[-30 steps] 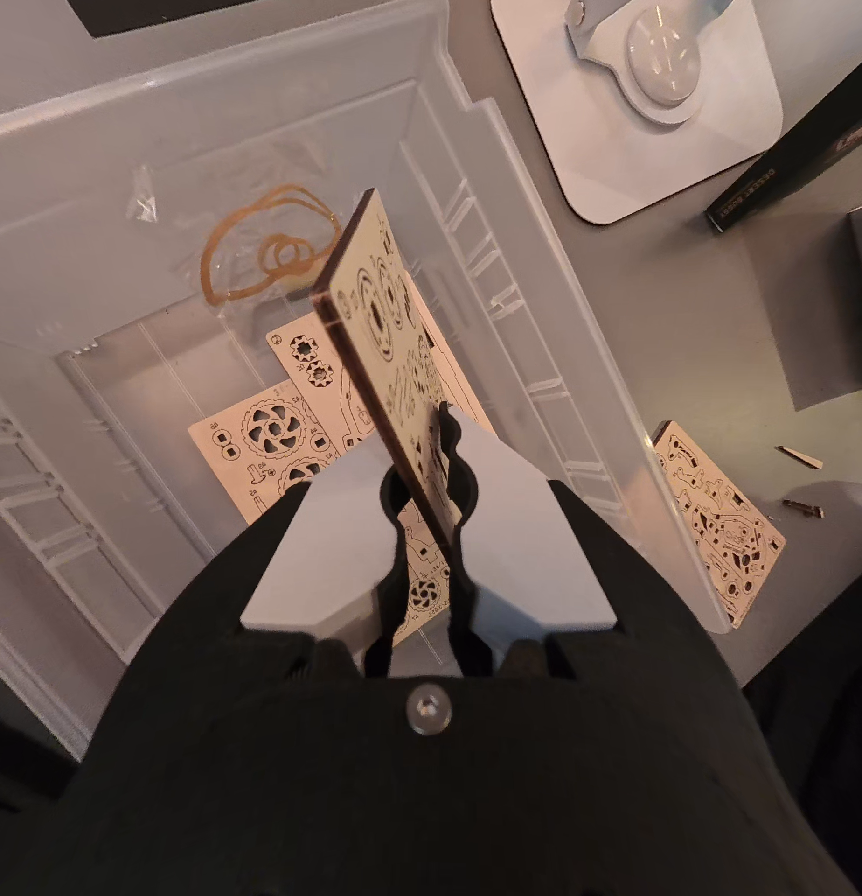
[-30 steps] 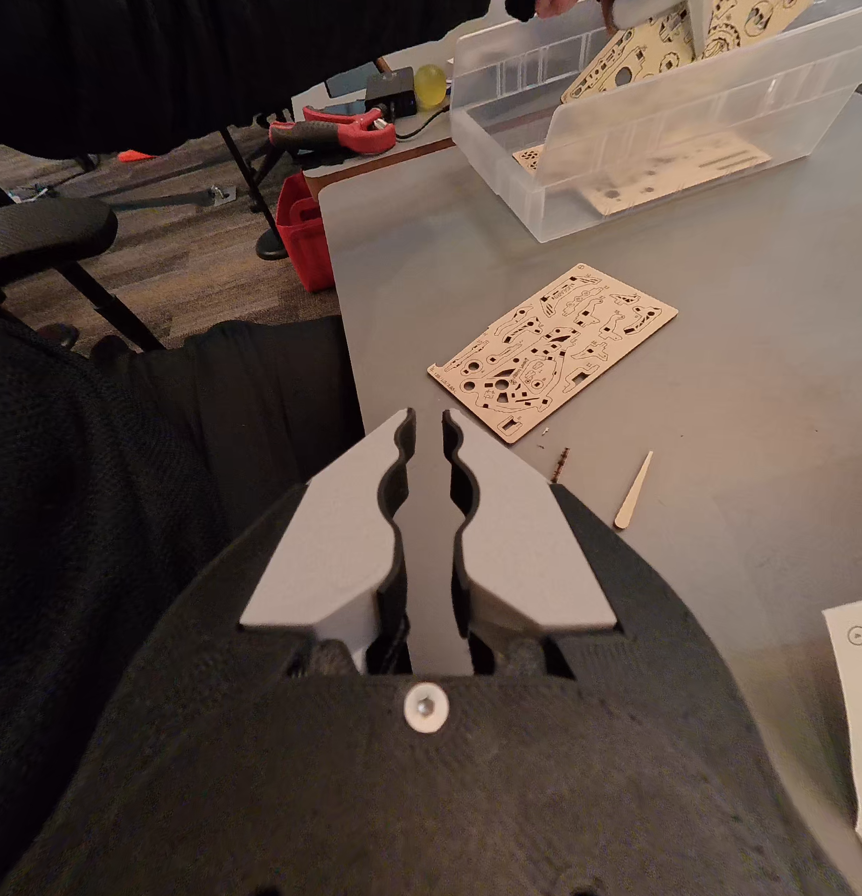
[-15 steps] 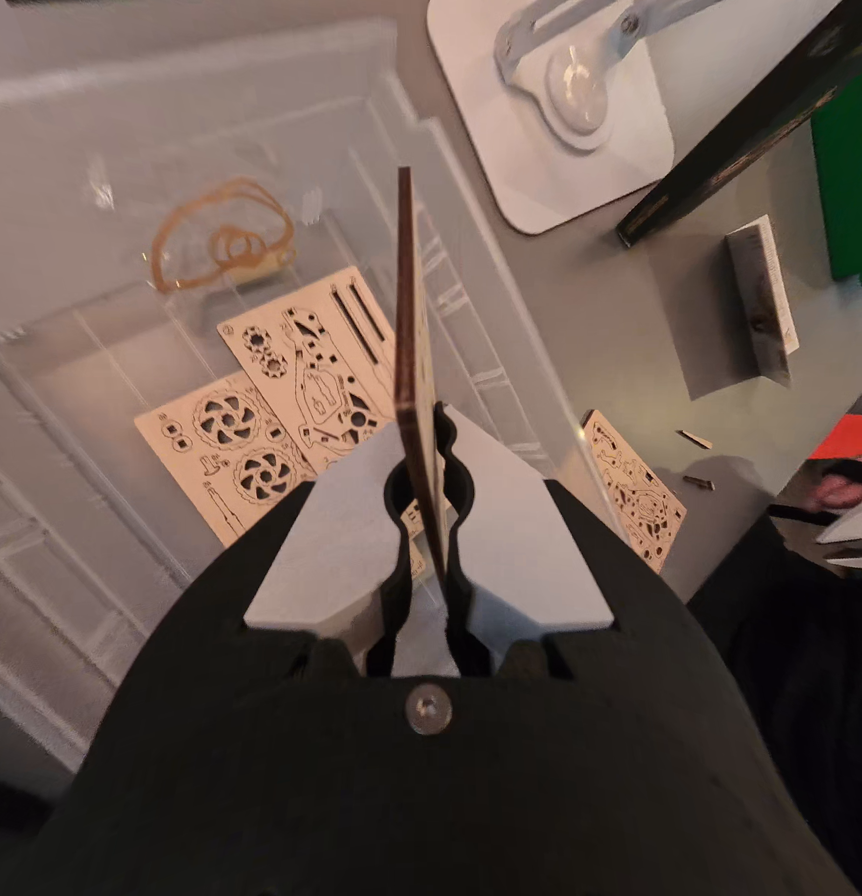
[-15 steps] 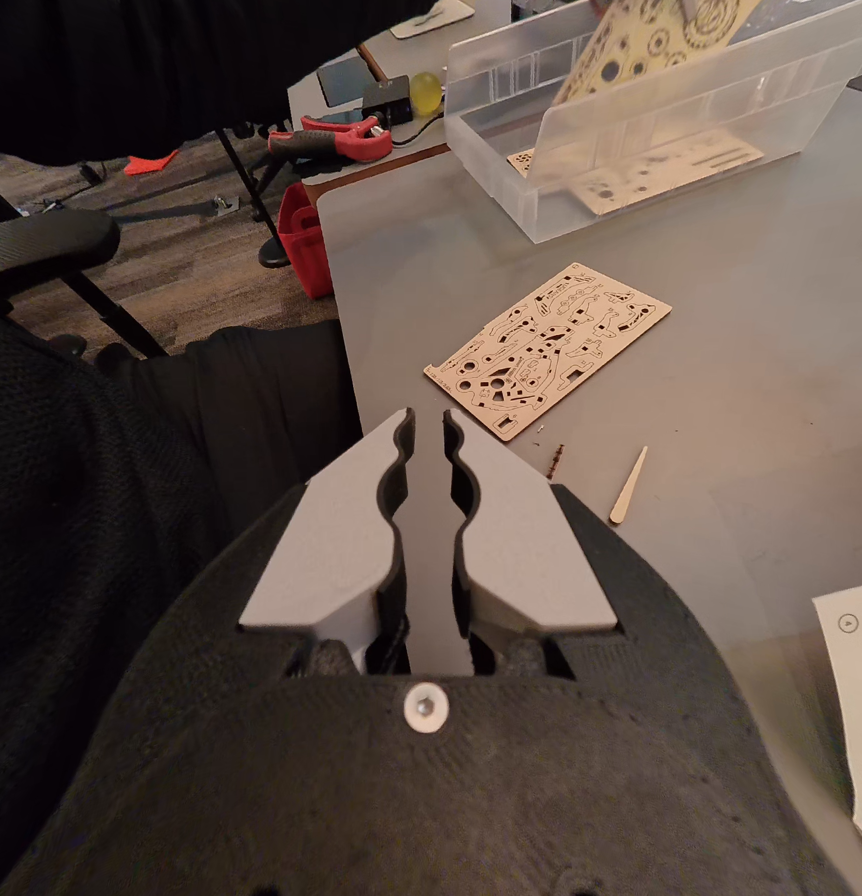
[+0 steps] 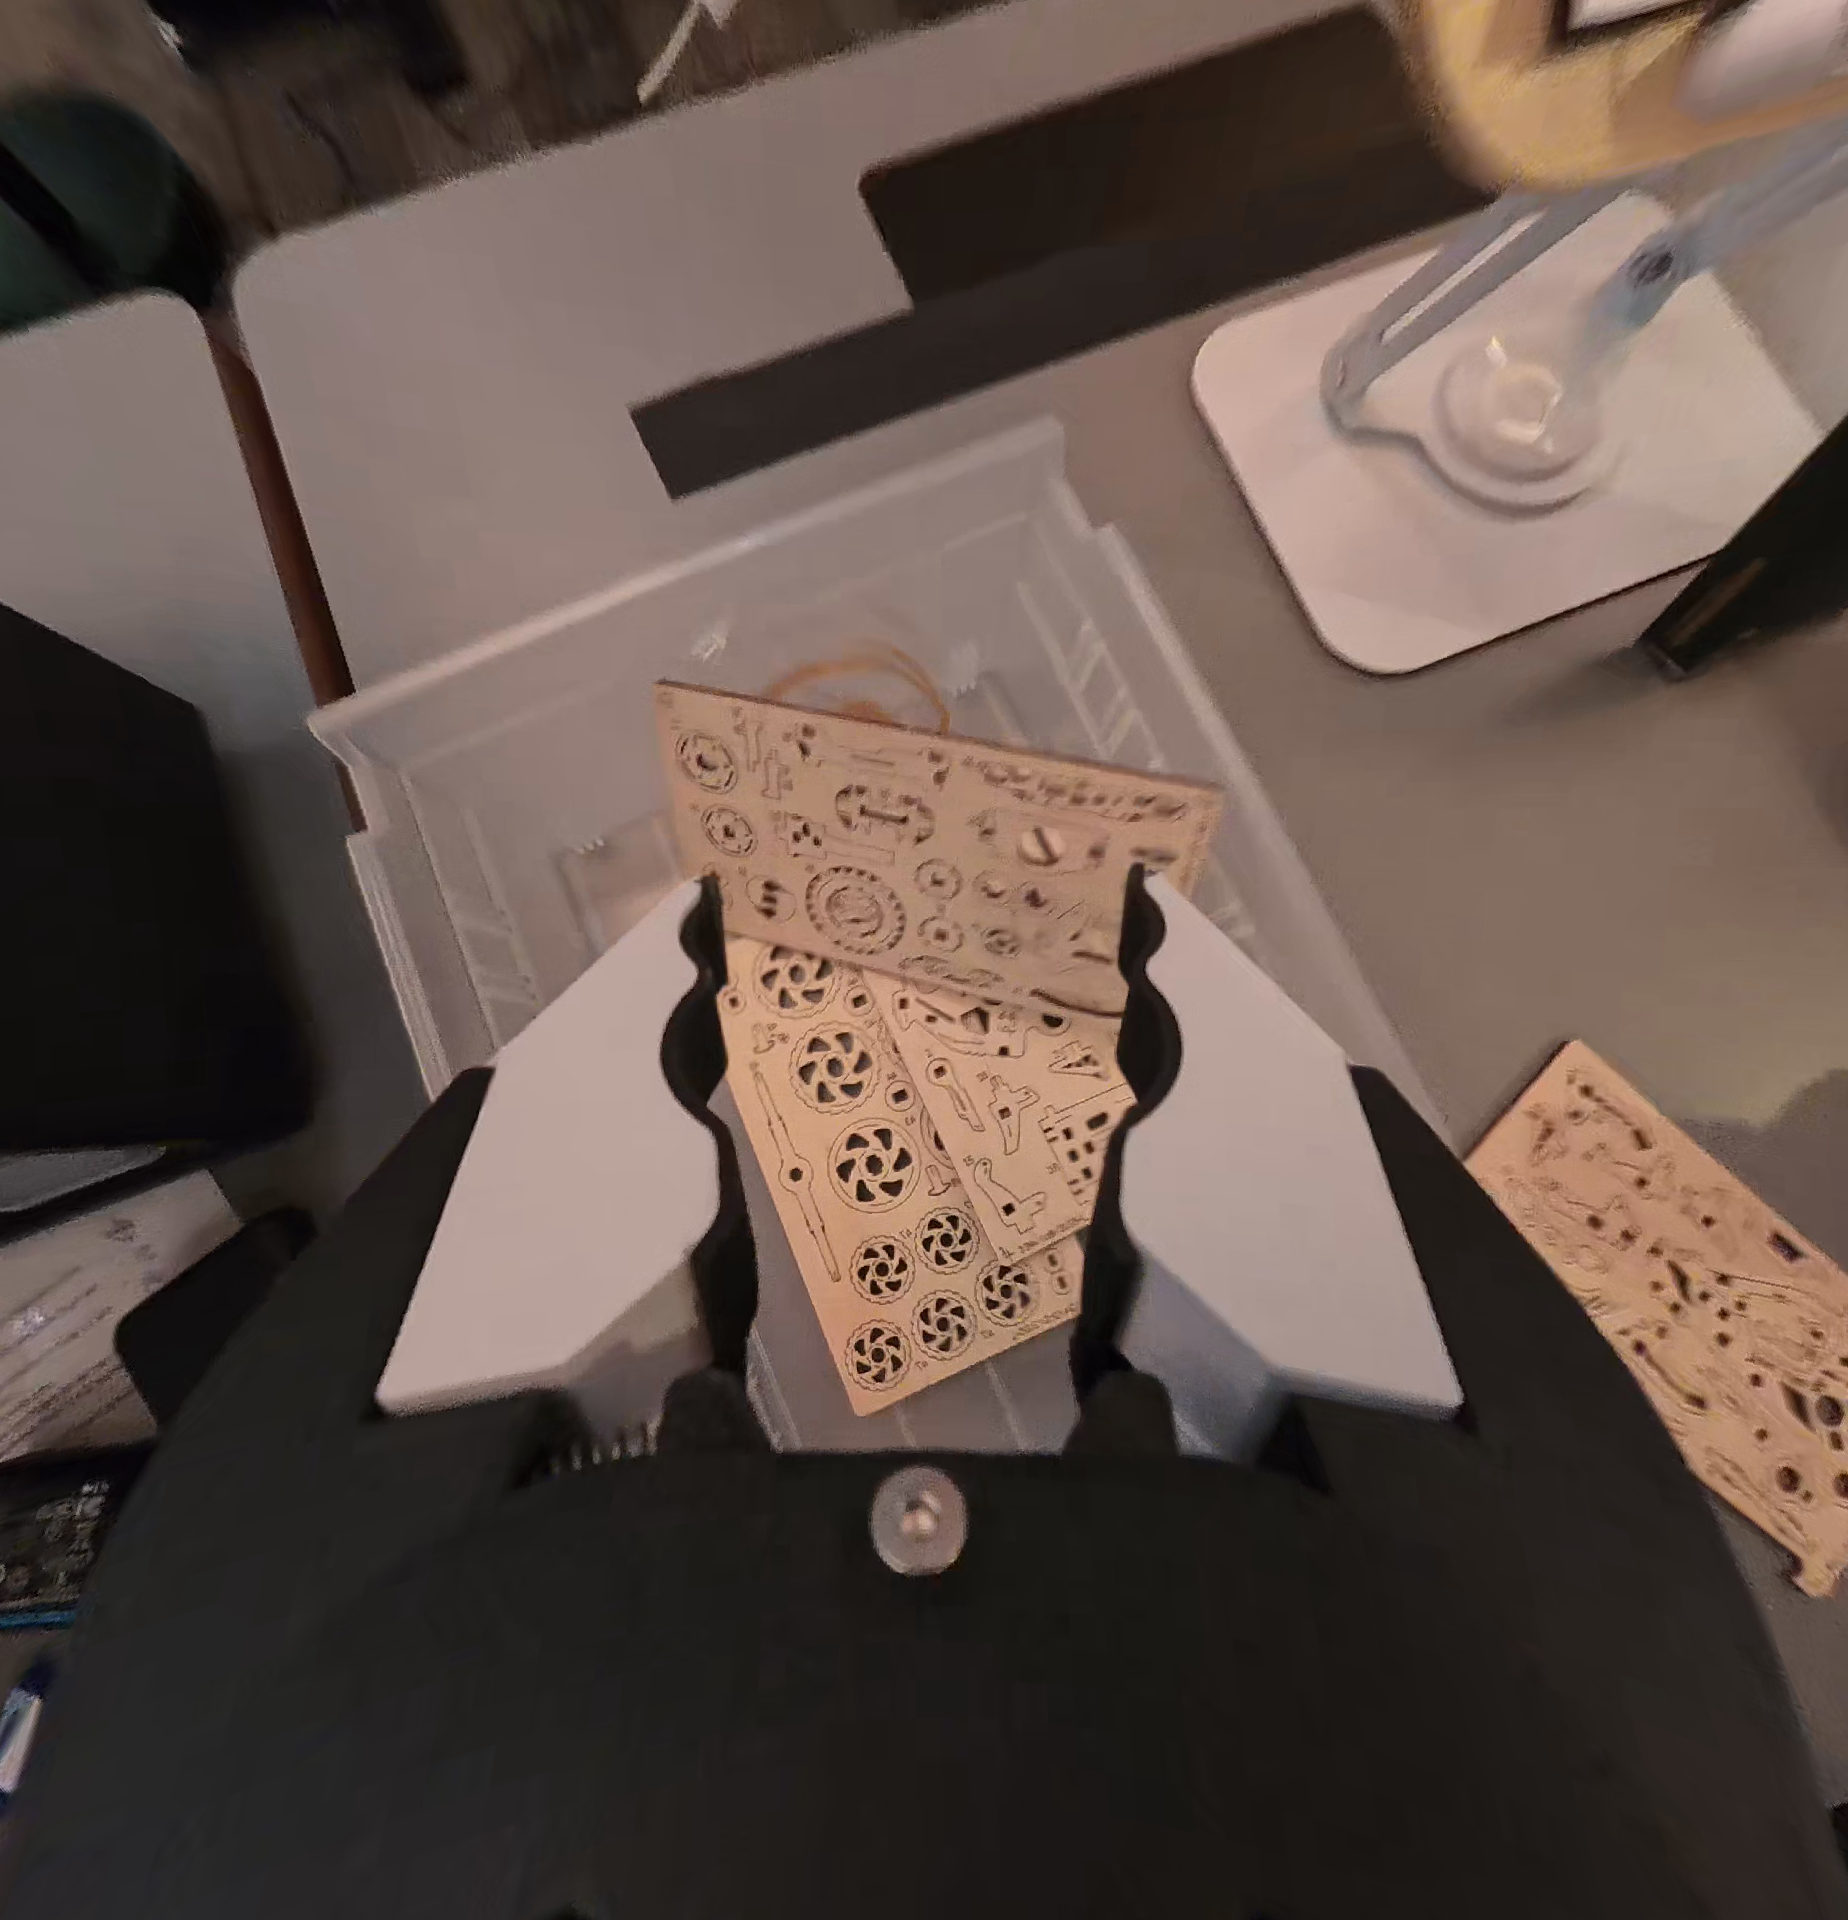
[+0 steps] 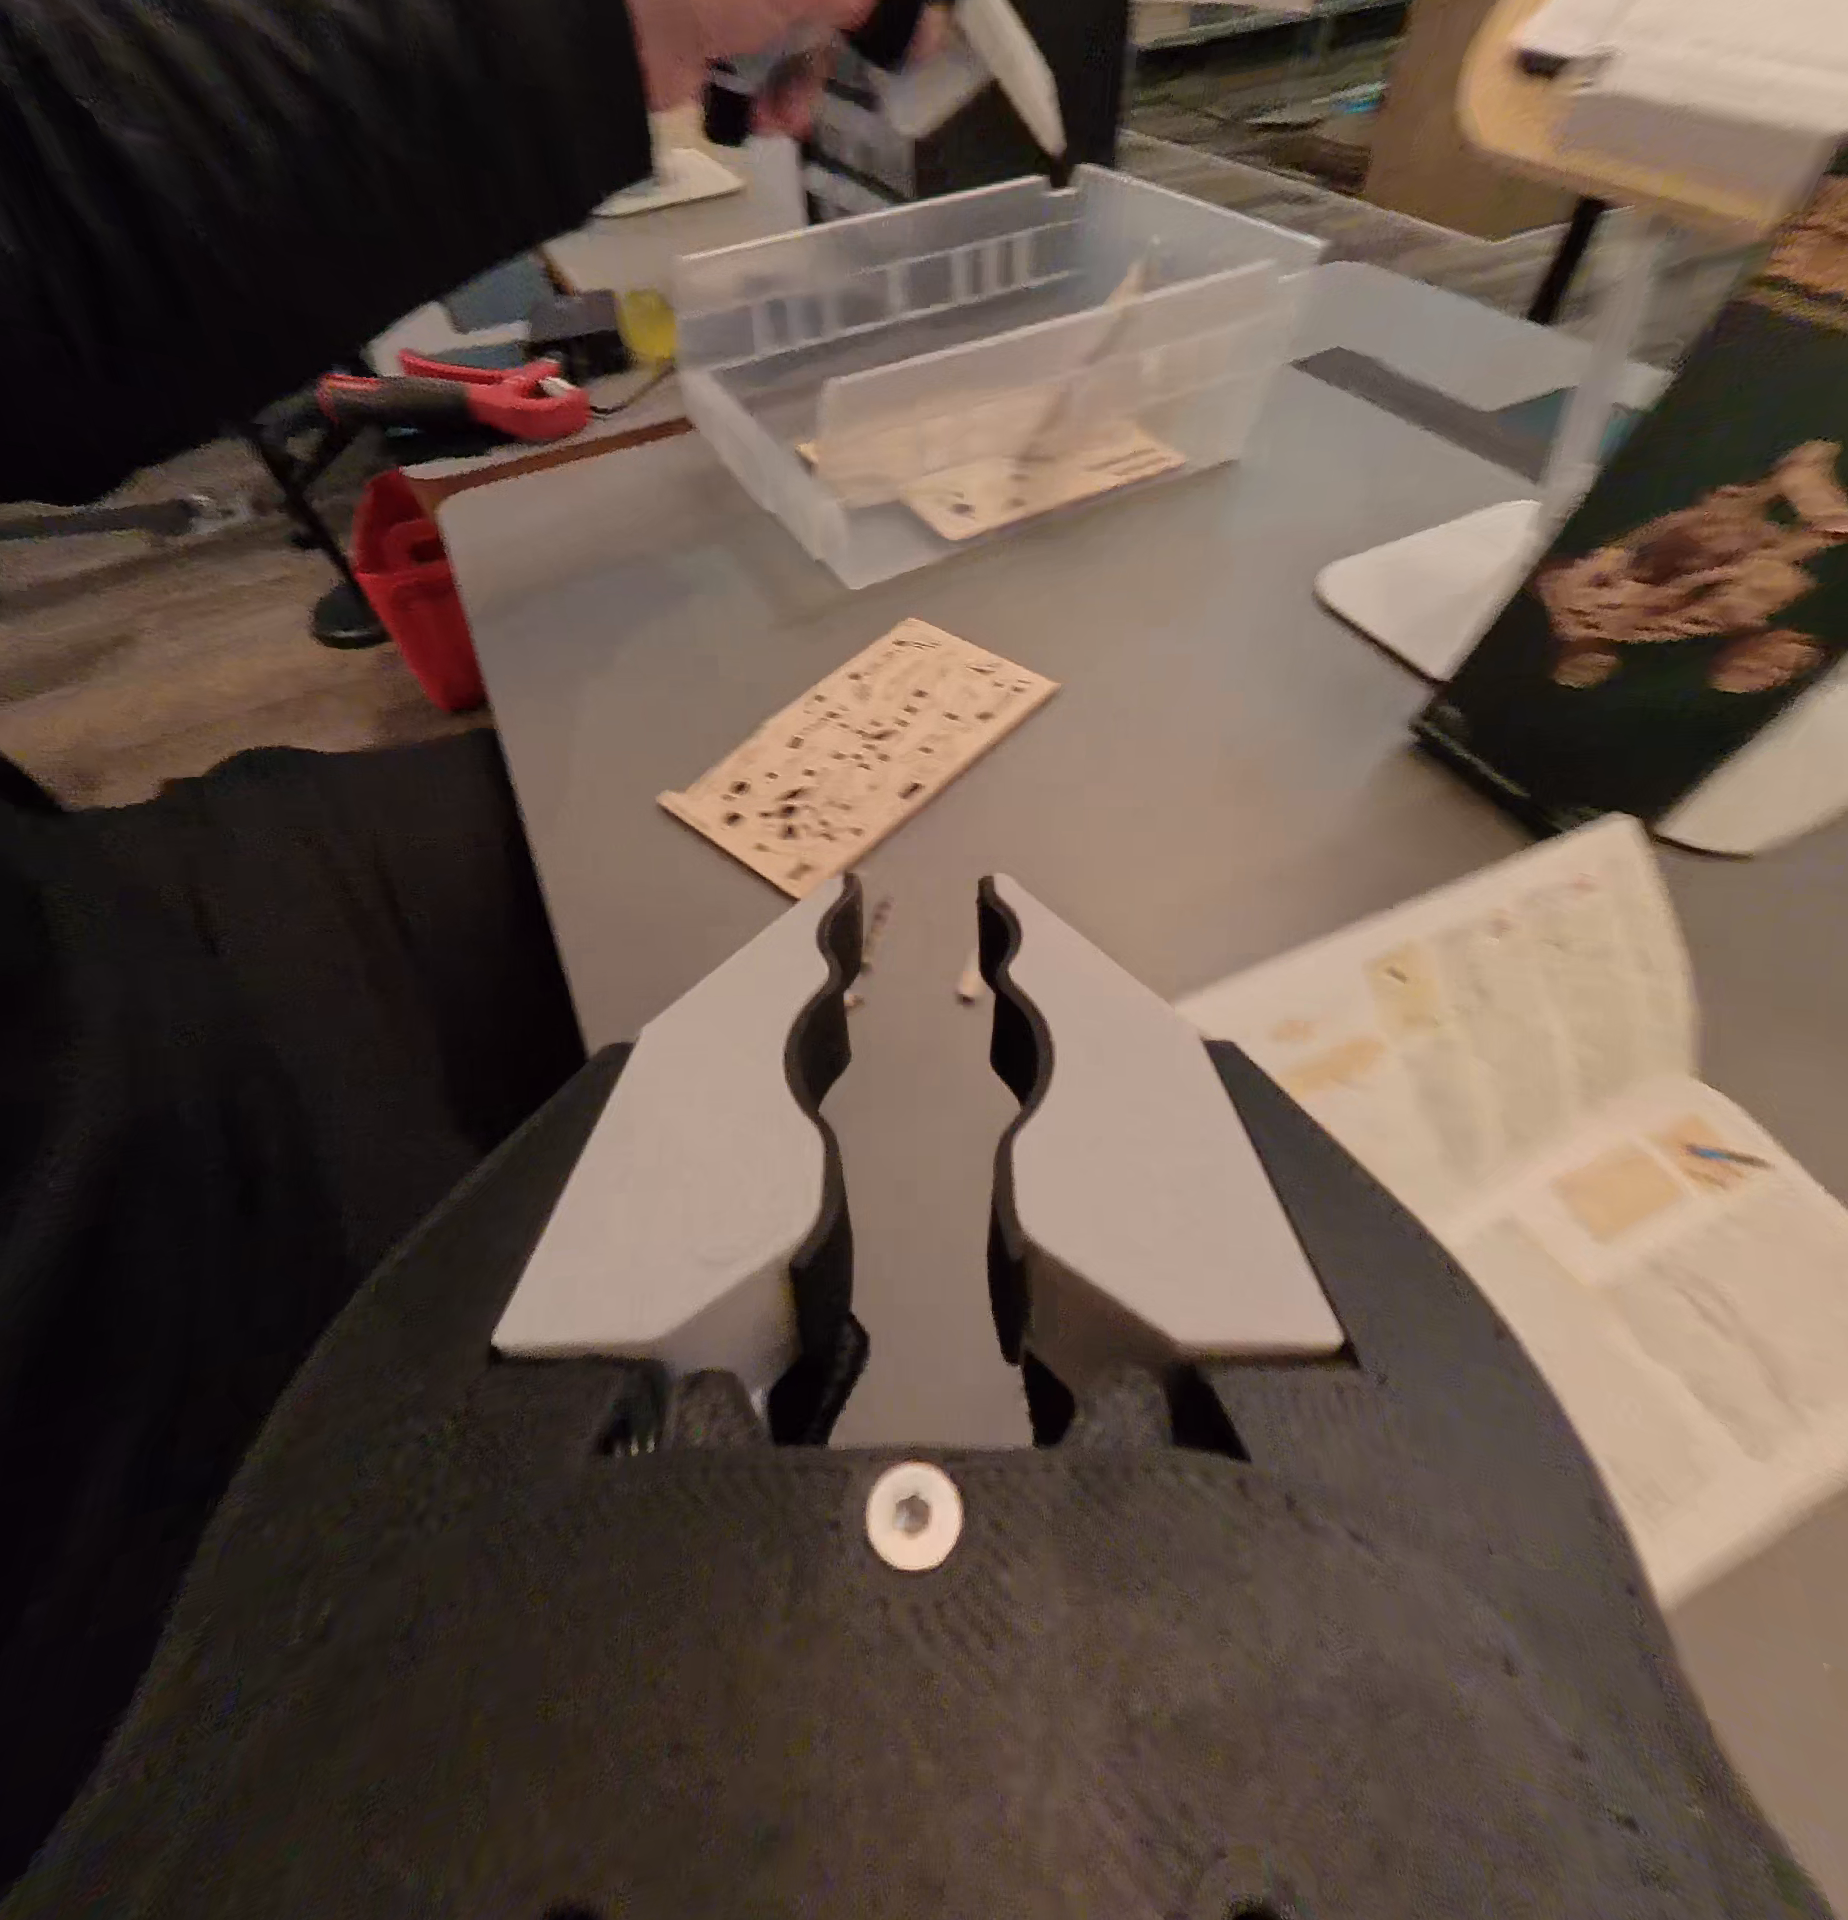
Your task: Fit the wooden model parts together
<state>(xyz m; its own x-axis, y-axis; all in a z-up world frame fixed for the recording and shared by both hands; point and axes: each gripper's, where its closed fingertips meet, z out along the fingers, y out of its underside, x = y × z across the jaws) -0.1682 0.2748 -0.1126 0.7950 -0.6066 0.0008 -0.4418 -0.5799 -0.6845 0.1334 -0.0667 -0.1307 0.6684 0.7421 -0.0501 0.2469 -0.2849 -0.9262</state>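
1. The left gripper hangs above a clear plastic bin, jaws spread wide, gripping nothing.
2. A wooden parts sheet leans tilted inside the bin, above two flat sheets.
3. The right gripper hovers over the grey table, jaws narrowly apart and bare.
4. Another wooden sheet lies flat on the table, near the bin.

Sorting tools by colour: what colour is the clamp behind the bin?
Red clamp, dark grip; right wrist view.

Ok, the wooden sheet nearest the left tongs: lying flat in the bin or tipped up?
Tipped up. The wooden sheet stands on edge in the clear bin, above flat sheets; the open left tongs are not gripping it.
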